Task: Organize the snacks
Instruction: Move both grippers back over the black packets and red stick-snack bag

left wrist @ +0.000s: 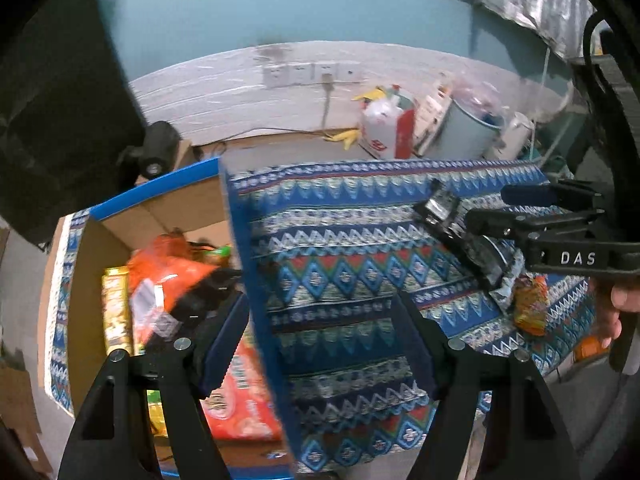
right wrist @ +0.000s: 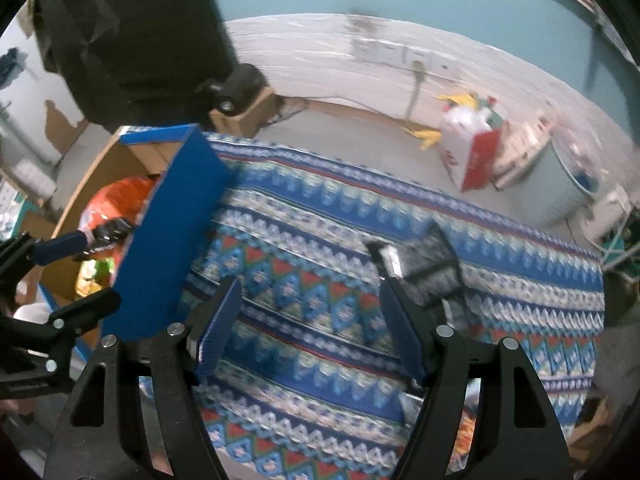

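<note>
A blue-edged cardboard box (left wrist: 120,204) sits at the table's left and holds an orange snack bag (left wrist: 168,272), a gold packet (left wrist: 116,312) and a red-orange pack (left wrist: 240,400). My left gripper (left wrist: 320,344) is open and empty, straddling the box's right wall (left wrist: 256,300). In the right wrist view the box wall (right wrist: 172,240) is at left and the left gripper's finger (right wrist: 60,248) hangs over the box. My right gripper (right wrist: 308,328) is open; its right finger touches a dark grey snack pack (right wrist: 428,264). The right gripper (left wrist: 520,216) also shows over that dark pack (left wrist: 460,236).
A blue patterned cloth (right wrist: 360,240) covers the table. An orange-yellow snack (left wrist: 530,308) lies near the cloth's right edge. On the floor behind are a red-white bag (left wrist: 384,128) and a pale bucket (left wrist: 468,128). A black chair (right wrist: 132,36) stands at the left.
</note>
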`<state>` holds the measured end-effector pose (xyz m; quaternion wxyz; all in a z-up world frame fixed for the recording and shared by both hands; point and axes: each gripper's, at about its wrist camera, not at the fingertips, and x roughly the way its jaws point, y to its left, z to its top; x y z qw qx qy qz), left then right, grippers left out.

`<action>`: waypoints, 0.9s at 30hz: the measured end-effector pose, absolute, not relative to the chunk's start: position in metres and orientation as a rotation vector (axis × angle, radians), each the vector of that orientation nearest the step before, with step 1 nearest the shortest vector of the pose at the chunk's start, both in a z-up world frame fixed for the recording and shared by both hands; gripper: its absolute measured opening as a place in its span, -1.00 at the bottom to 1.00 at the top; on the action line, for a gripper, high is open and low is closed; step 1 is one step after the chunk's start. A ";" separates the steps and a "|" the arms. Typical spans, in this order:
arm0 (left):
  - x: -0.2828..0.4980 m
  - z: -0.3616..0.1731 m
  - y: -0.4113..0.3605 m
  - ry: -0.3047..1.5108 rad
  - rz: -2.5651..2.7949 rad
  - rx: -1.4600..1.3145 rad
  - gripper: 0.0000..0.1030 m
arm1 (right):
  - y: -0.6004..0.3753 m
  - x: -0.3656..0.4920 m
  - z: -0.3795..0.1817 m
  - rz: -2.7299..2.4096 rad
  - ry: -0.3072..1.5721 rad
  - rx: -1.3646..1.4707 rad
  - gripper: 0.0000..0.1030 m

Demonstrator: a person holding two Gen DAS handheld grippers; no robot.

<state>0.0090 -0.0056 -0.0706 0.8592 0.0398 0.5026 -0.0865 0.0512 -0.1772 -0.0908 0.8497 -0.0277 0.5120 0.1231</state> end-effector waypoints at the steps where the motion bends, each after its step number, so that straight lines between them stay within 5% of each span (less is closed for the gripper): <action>1: 0.009 -0.072 -0.011 1.064 -0.193 0.087 0.45 | -0.185 0.049 -0.091 0.245 1.080 -0.052 0.39; 27: 0.002 -0.145 -0.136 1.178 -0.409 0.319 0.45 | -0.335 -0.035 -0.177 -0.066 1.291 0.164 0.45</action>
